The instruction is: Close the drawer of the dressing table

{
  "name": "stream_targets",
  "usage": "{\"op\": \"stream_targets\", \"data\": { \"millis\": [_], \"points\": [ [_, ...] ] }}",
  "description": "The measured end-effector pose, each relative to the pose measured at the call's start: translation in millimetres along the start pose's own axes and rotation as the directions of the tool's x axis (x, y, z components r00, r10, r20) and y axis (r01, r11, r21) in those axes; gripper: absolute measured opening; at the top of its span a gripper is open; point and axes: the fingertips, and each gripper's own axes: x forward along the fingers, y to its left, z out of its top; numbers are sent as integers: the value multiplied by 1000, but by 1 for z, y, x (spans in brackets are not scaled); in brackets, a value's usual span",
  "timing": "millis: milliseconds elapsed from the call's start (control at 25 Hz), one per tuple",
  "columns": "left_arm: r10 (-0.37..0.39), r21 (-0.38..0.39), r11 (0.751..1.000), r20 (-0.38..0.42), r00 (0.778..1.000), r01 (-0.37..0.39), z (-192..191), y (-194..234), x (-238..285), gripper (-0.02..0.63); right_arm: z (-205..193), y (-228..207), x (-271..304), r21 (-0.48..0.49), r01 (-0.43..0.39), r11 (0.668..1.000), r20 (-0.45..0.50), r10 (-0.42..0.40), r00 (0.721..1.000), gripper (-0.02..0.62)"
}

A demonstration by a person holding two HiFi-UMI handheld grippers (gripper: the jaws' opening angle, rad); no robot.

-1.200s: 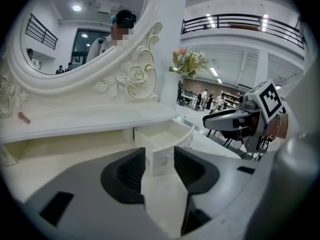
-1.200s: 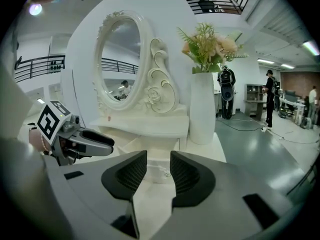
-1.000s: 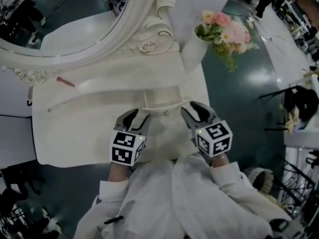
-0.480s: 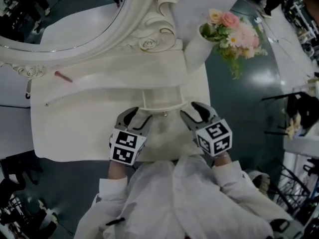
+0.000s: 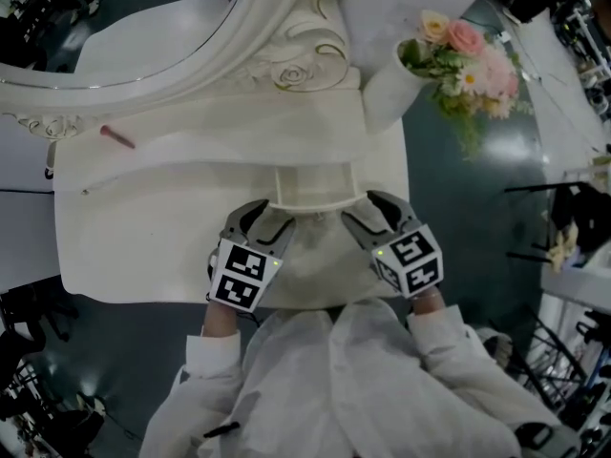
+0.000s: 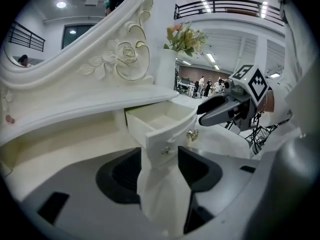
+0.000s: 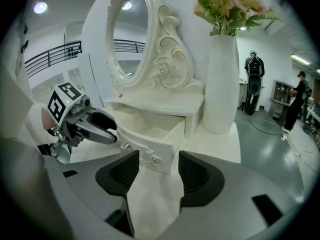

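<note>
**tablewatcher:** So, the head view had the drawer pulled out at the front middle of the dressing table. The left gripper sat just off its left front corner and the right gripper just off its right one. What that view didn't show was the drawer's face.

**gripnerd:** Yeah, the gripper views filled that in. The left gripper view looked at the curved front and its two knobs, and it caught the right gripper side-on beyond the drawer. The right gripper view showed the same front from the other side. It also had the vase and the oval mirror standing upright, which the head view only saw from above.

**tablewatcher:** And the claws?

**gripnerd:** Both were spread wide and had just been opening. Nothing was pinched; the drawer front sat just ahead of each gap, pads off it. Both hands tilted down toward the tabletop, side by side, marker cubes up, white sleeves behind.
</note>
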Motion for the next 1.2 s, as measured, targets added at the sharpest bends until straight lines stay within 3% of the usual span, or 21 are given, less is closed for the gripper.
{"op": "stream_targets", "data": {
  "millis": [320,720,1200],
  "points": [
    [15,32,999,-8,1000,-15,0,6,8,210,-5,3,12,-83,-22,996,-35,19,999,219],
    [-35,71,997,-10,999,36,1,1,15,209,1,9,19,-77,-54,996,-11,54,998,219],
    [-51,101,994,-20,999,52,1,2,20,209,9,11,20,-65,-29,997,6,29,1000,218]
  ]
}}
